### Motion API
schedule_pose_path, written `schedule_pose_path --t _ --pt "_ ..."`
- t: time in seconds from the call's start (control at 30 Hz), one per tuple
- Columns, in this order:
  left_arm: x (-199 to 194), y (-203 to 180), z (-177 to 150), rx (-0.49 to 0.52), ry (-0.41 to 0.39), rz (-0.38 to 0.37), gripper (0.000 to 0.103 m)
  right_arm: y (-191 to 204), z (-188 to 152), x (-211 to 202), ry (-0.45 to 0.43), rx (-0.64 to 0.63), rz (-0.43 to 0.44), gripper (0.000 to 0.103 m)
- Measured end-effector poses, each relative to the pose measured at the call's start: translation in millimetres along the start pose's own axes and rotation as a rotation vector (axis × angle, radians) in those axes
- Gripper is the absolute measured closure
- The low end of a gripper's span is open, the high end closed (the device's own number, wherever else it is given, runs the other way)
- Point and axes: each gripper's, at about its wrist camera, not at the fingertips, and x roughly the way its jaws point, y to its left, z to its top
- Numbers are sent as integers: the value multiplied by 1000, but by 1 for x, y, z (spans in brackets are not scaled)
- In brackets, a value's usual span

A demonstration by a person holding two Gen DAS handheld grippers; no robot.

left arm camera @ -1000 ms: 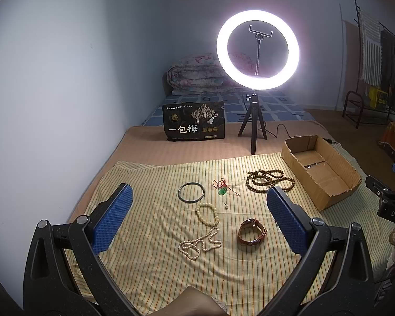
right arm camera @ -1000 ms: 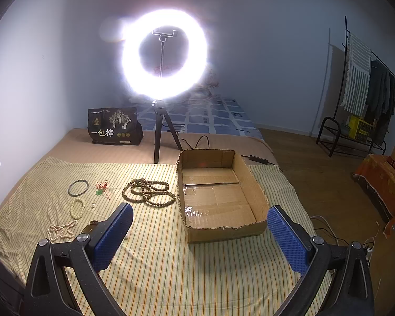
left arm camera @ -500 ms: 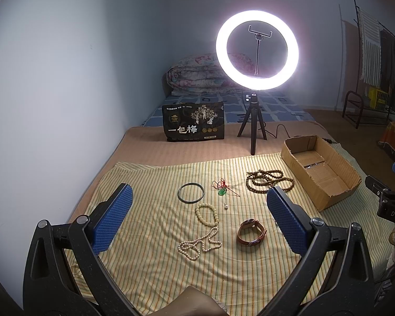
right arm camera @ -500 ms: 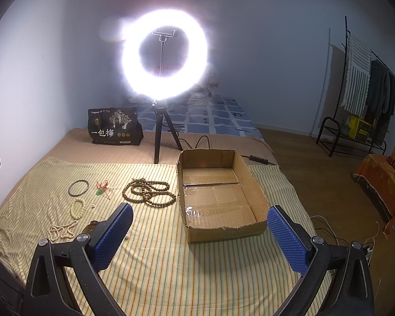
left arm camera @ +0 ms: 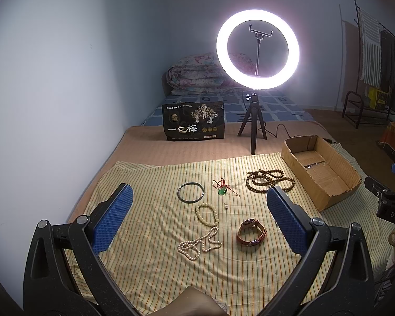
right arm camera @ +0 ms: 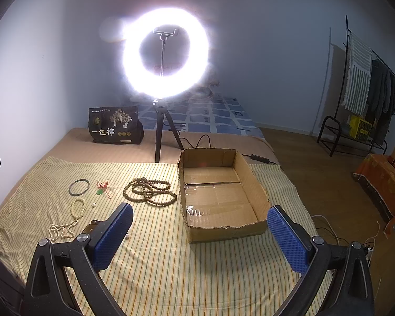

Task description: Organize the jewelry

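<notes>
My left gripper (left arm camera: 197, 221): my fingers are spread wide apart. They hold nothing. They hang above the striped cloth (left arm camera: 150, 271).
My right gripper (right arm camera: 200, 233): my fingers are spread wide here too, with nothing between them. They hang above the cloth, near the front of the cardboard box (right arm camera: 225, 230).
Cardboard box: it sits open on the right side of the cloth. I see only tape shining on its floor.
Brown bead necklace (left arm camera: 270, 180): it lies in loops on the cloth, just left of the box.
Black ring bangle (left arm camera: 191, 192): it lies flat on the cloth, at the left end of the back row of things.
Green charm on red string (left arm camera: 223, 188): it lies between the bangle and the brown beads.
Pale bead bracelet (left arm camera: 206, 213): it lies in front of the bangle.
White pearl necklace (left arm camera: 197, 245): it lies all curled up, just in front of the bracelet.
Little pearl (left arm camera: 226, 206): it lies alone, just right of the bracelet.
Brown watch (left arm camera: 251, 233): it lies to the right of the pearls, close to my left gripper's right finger.
Ring light (left arm camera: 258, 50): it glows on a small tripod behind the cloth.
Black bag (left arm camera: 194, 125): it stands left of the tripod.
</notes>
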Motion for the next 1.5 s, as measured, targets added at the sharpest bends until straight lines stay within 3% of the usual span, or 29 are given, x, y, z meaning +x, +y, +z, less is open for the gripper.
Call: schedule_pose_path --t 0.6,1.13,1.5 --pt "22 10 -18 -6 34 27 0 12 -3 17 36 -11 26 0" --pt "53 36 -39 -16 104 86 0 39 -8 51 117 -64 137 0" --pt "85 73 -62 -77 202 113 0 77 -16 83 170 -164 240 0"
